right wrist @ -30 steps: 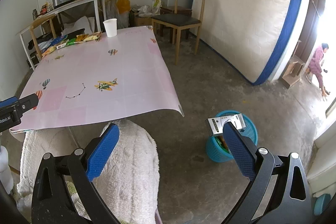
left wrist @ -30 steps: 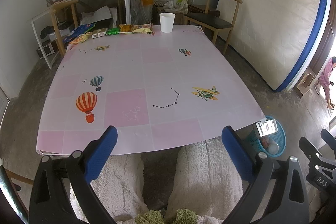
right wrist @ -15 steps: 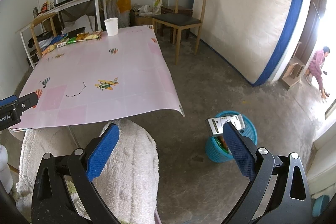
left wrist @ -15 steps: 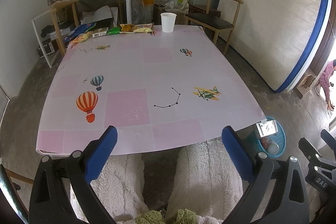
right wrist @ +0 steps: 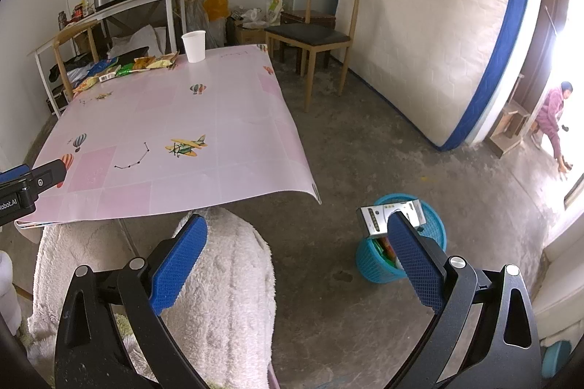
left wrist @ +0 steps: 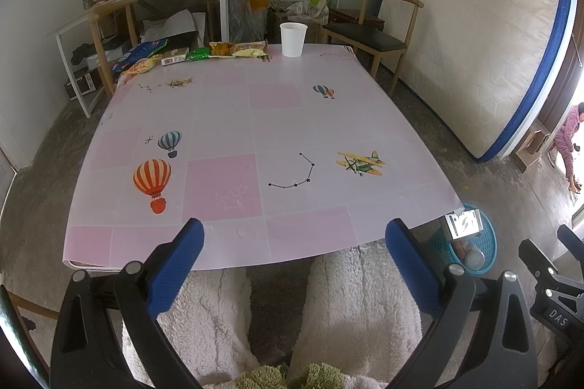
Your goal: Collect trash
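Far ahead of your left tongs [left wrist: 292,257], along the table's [left wrist: 328,133] far edge, lies the trash you are after: a row of wrappers [left wrist: 204,53] with a white cup [left wrist: 293,39] at its right end, all well beyond reach from where you sit. Both tools are spread wide and carry nothing; the left one hangs just off the near edge of the table, over your fleece-covered knees [left wrist: 350,308], which looks like a resting hold between trips, not the start of a grab. Your right tongs [right wrist: 295,265] are turned away from the table toward the floor, and just past the right finger [right wrist: 412,261] sits the blue bin [right wrist: 405,243], with a white box [right wrist: 390,212] propped across its rim and coloured litter visible inside. That aim makes sense for dropping: the bin stands on the floor off the table's near right corner, so anything you lift has to travel back toward you and down to that side. The wrappers seem bunched against the far edge simply because they were left there, and they lie flat, so I would expect you to need a low, sliding pinch on a crinkled edge. The cup stands upright and apart from the last wrapper, so it should take a plain squeeze across its wall. Whether it holds liquid, I cannot tell from here. The stretch of table between tongs and trash is bare, so nothing blocks a straight reach.
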